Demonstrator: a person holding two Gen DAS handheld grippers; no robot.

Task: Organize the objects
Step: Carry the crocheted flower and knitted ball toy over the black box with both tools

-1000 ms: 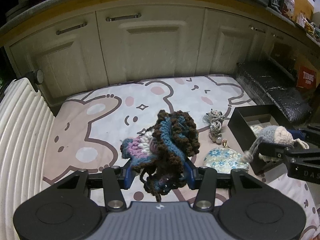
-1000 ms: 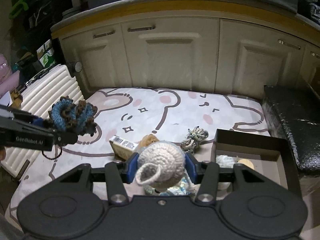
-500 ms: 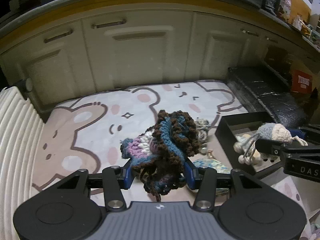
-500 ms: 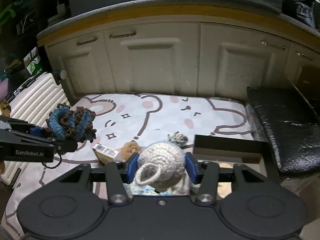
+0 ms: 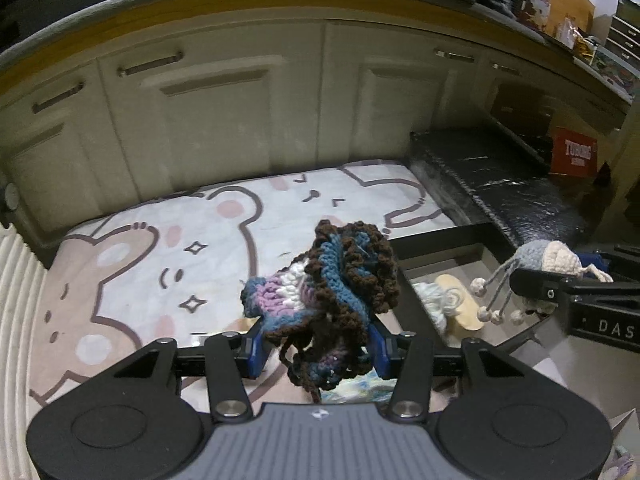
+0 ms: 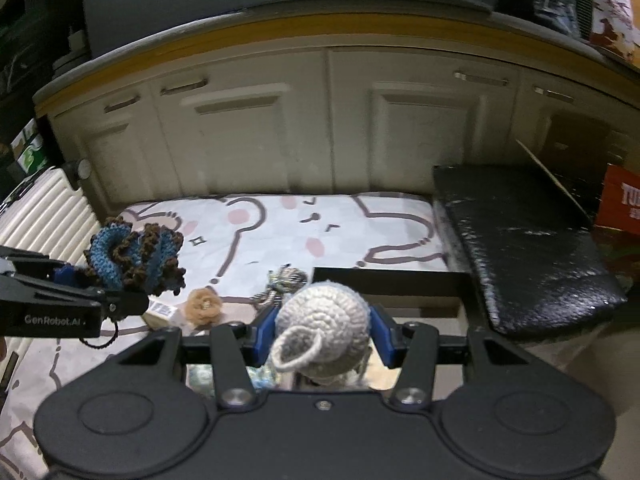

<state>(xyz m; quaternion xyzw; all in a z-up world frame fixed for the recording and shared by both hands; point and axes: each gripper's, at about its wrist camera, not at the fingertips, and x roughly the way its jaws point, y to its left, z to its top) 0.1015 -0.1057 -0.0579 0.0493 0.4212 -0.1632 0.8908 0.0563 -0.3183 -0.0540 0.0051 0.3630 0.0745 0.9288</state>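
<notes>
Right now your left gripper [image 5: 316, 346] has its jaws clamped on a ruffled brown-and-blue crochet piece [image 5: 332, 292], lifted at lower centre of the left wrist view, above the bear-print mat [image 5: 192, 236]. Your right gripper [image 6: 322, 338] grips a grey crochet toy [image 6: 324, 320] at lower centre of its own view; in the left view the toy [image 5: 548, 258] hangs at right, over the black box [image 5: 436, 236]. Inside the box lies a pale yarn item [image 5: 438, 300]. On the mat at centre left of the right view sits a tan crochet flower [image 6: 205, 305].
</notes>
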